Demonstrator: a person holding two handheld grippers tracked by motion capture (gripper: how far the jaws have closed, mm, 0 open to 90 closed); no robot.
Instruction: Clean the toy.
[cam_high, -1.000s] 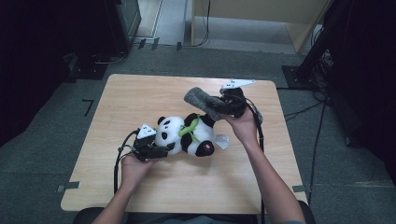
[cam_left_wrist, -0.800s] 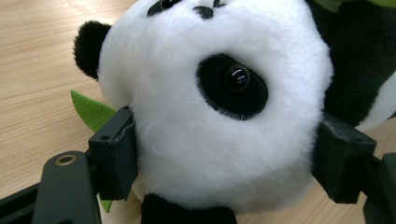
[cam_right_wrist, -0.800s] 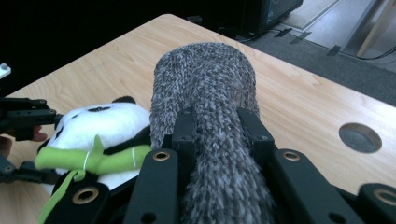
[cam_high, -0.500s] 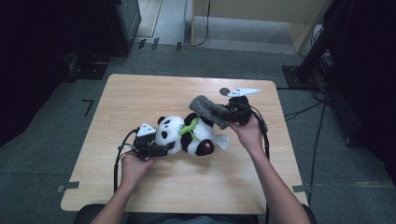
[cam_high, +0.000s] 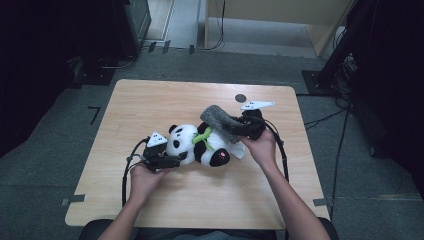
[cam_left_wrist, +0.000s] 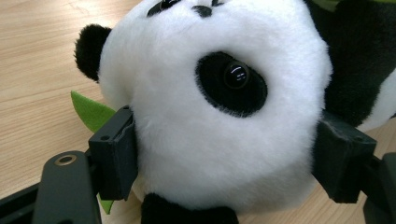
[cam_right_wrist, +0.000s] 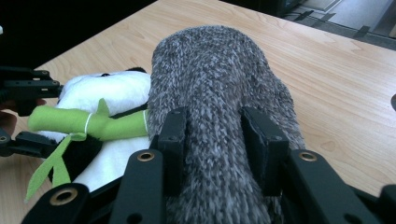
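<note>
Claw on the right (cam_high: 239, 126) is clamped on a grey knitted sock (cam_high: 220, 120); in the right gripper view the two jaws pinch the fabric from either side near its open end, with the toe end reaching forward over the toy. Left claw (cam_high: 172, 160) is clamped on the head of a stuffed panda (cam_high: 197, 145); the left gripper view shows the white plush (cam_left_wrist: 219, 116) bulging between the jaws, one eye patch facing the camera.

Panda lies on its side near the middle of the table (cam_high: 150, 100), head toward the person's left, feet toward the right. A green bamboo stalk (cam_right_wrist: 88, 122) sits across its chest, with a green leaf (cam_left_wrist: 91, 112) poking out beside the left jaw. The sock rests tilted, its far end touching or just above the panda's body; which of the two, I cannot tell.

Judged step: the toy is steadied at the head while the sock is brought to it, likely to dress or cover it. Next move probably calls for the sock's opening to be lined up with a limb or the lower body, then drawn on while the left hand (cam_high: 145, 177) holds firm. The single pinch may not spread the opening enough.

Further out: a small dark disc (cam_high: 240, 98) lies on the table near the far edge, well apart from the toy.
</note>
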